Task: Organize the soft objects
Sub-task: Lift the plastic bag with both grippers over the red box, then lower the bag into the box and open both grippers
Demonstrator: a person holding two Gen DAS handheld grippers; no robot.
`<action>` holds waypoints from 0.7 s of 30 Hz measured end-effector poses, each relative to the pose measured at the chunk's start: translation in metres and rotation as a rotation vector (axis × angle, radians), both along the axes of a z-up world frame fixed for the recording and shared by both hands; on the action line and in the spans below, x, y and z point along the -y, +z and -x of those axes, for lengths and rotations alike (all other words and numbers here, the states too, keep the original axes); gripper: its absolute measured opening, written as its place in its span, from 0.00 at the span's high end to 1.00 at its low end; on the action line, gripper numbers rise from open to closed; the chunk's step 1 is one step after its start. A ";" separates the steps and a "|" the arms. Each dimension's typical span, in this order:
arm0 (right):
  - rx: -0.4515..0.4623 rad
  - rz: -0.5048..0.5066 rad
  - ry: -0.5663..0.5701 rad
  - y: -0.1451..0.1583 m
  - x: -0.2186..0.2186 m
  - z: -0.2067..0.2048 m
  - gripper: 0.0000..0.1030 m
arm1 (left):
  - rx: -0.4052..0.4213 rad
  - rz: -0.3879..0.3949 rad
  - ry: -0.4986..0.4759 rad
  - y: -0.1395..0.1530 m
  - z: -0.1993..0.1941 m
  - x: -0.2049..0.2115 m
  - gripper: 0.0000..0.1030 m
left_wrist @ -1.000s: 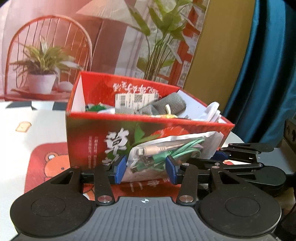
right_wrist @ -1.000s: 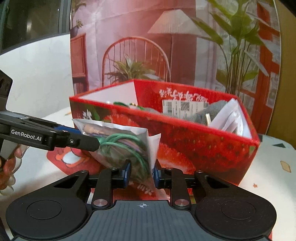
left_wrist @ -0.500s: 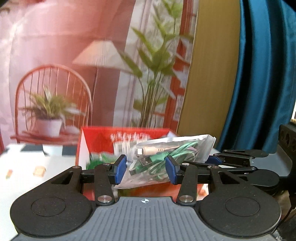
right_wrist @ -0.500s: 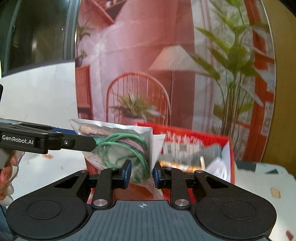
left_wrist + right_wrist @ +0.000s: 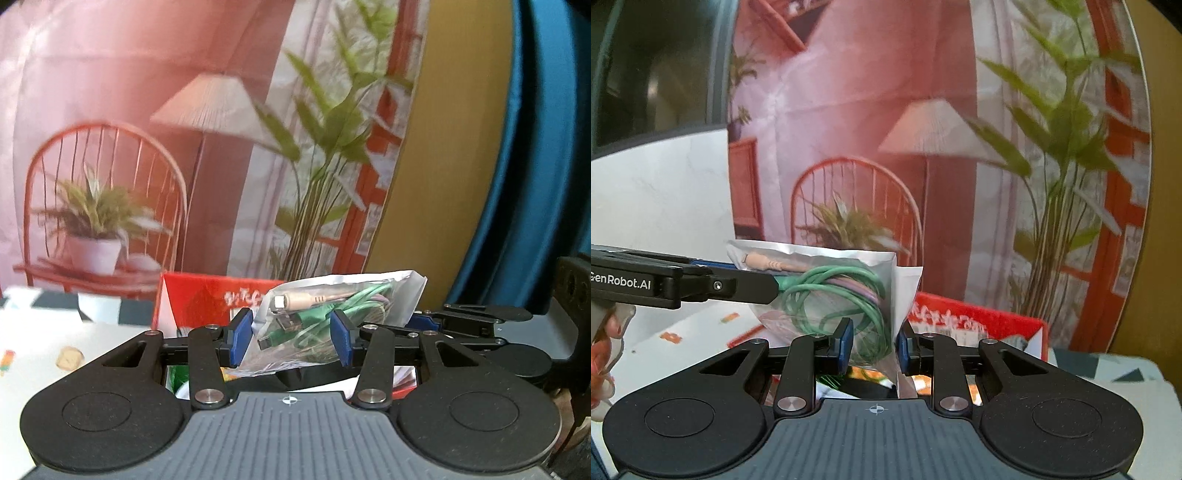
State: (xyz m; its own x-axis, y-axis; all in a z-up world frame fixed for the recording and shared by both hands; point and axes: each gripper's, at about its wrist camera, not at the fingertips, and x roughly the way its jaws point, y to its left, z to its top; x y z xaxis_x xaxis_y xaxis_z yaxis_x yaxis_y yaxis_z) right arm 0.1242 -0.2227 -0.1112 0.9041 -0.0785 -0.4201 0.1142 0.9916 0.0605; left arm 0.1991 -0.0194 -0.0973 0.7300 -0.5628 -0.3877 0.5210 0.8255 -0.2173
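The table [image 5: 33,373] carried a white cover printed with small cartoon motifs and black-and-white checks along its far edge. A red cardboard box [image 5: 192,295] with white lettering stood on it, open-topped, near that far edge.

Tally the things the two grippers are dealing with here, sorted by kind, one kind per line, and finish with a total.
Grippers: 2, the left gripper and the right gripper, both clamped on the bag
Clear plastic bags of cables: 1, the bag, held up between them
Red cardboard boxes: 1, the box, below and behind the bag
Total: 4
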 end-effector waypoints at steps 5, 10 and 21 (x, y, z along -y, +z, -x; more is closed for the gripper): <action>-0.089 -0.065 -0.030 -0.023 0.017 -0.022 0.78 | -0.083 0.007 -0.002 -0.023 -0.026 0.005 0.53; -0.157 -0.121 -0.054 -0.044 0.033 -0.037 0.77 | -0.128 -0.024 -0.009 -0.040 -0.047 0.014 0.53; -0.221 -0.164 -0.088 -0.068 0.050 -0.057 0.77 | -0.157 -0.086 0.014 -0.061 -0.073 0.023 0.51</action>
